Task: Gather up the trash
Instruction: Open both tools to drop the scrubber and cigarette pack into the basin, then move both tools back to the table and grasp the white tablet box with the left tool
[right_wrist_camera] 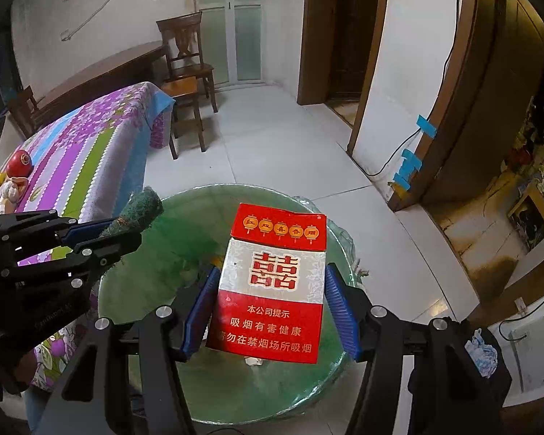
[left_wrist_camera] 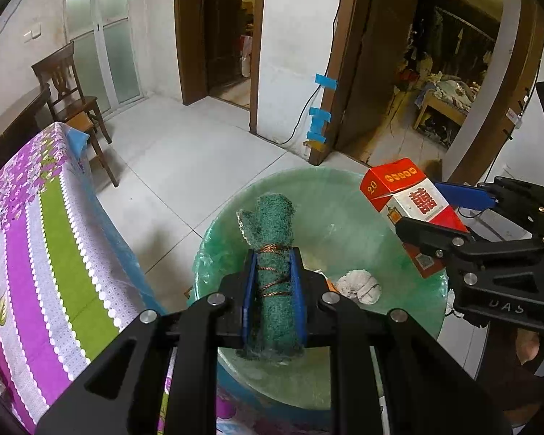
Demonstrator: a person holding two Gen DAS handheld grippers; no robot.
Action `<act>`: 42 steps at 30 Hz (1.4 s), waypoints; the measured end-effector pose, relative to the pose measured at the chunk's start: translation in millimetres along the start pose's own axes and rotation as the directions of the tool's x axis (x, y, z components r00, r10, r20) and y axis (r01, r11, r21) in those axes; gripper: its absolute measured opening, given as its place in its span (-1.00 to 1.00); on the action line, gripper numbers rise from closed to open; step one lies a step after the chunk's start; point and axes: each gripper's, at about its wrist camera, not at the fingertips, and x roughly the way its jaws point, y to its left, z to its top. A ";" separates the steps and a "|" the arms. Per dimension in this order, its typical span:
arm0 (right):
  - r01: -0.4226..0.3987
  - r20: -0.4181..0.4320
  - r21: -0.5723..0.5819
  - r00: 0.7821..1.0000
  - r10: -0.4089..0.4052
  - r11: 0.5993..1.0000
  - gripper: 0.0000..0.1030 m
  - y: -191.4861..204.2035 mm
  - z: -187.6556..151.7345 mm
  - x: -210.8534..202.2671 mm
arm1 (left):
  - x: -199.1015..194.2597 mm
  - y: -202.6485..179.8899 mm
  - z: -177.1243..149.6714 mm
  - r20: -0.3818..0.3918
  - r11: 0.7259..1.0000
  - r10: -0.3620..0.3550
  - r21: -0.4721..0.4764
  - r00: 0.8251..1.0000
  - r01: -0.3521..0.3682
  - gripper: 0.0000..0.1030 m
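Left wrist view: the left gripper (left_wrist_camera: 273,290) pinches a rolled dark-green scouring pad bound with copper wire (left_wrist_camera: 275,253) between its blue pads, the jaws pressed nearly together on the roll. The roll points out ahead of the fingers and hangs directly over the round bin lined with a translucent green plastic bag (left_wrist_camera: 344,188). Below and just to the right of the fingertips, a crumpled white wad of paper (left_wrist_camera: 359,286) already lies at the bottom of the bin, with other scraps too blurred to name. Off to the right, the right gripper (left_wrist_camera: 449,214) clamps a red-and-white cardboard cigarette pack (left_wrist_camera: 409,199) above the bin's far rim. To the left of the left gripper stands a table under a purple, green and white striped floral cloth (left_wrist_camera: 36,239)

Right wrist view: the right gripper (right_wrist_camera: 270,304) holds the cigarette pack (right_wrist_camera: 275,282) by its long edges, jaws spread wide as the pack, which sits upright between the fingers and over the lined bin (right_wrist_camera: 337,355). To its left the left gripper (right_wrist_camera: 119,232) holds the scouring pad (right_wrist_camera: 141,210) over the near-left rim

Judged from this, some trash is already in the bin; both held pieces are over the opening and not yet let go. On the cloth-covered table (right_wrist_camera: 90,152), far left of the tongs, a red round object (right_wrist_camera: 19,163) and some pale items remain; whether they are trash is unclear
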 end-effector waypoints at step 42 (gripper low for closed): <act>-0.124 0.279 0.038 0.954 0.109 0.991 0.87 50.5 -61.3 -78.7 | -82.0 39.7 -53.2 0.081 0.986 0.040 0.156 0.996 -0.052 0.49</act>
